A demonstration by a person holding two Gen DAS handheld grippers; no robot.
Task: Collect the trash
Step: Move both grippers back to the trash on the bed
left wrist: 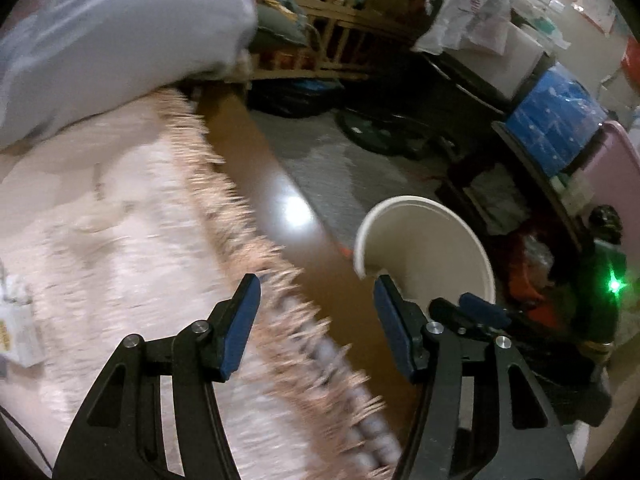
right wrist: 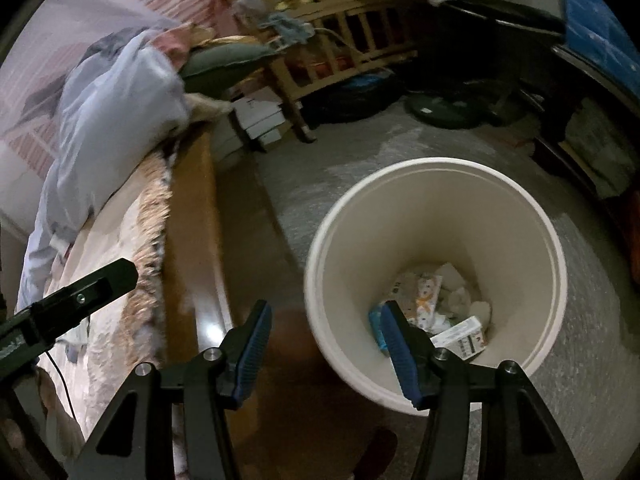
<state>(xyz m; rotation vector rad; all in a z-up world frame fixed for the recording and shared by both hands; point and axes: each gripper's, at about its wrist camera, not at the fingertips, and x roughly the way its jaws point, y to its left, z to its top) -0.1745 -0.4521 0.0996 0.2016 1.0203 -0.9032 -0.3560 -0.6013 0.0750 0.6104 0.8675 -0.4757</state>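
A cream round trash bin (right wrist: pixel 528 216) stands on the grey floor beside the bed. It holds crumpled paper and small cartons (right wrist: pixel 440 308). My right gripper (right wrist: pixel 326 328) is open and empty, just left of and above the bin's near rim. My left gripper (left wrist: pixel 316 304) is open and empty above the bed's fringed edge. The bin (left wrist: pixel 424 240) lies to its right, with the right gripper (left wrist: pixel 476 312) in front of it. A small white packet (left wrist: pixel 16 332) lies on the pink blanket at the far left of the left wrist view.
The bed has a pink fluffy blanket (left wrist: pixel 120 220), a brown wooden side rail (left wrist: pixel 280 200) and a pale blue pillow (left wrist: pixel 120 32). A wooden crib (right wrist: pixel 340 40), boxes (right wrist: pixel 260 120) and a fan base (right wrist: pixel 444 108) stand behind. Dark shelving (left wrist: pixel 540 160) is at the right.
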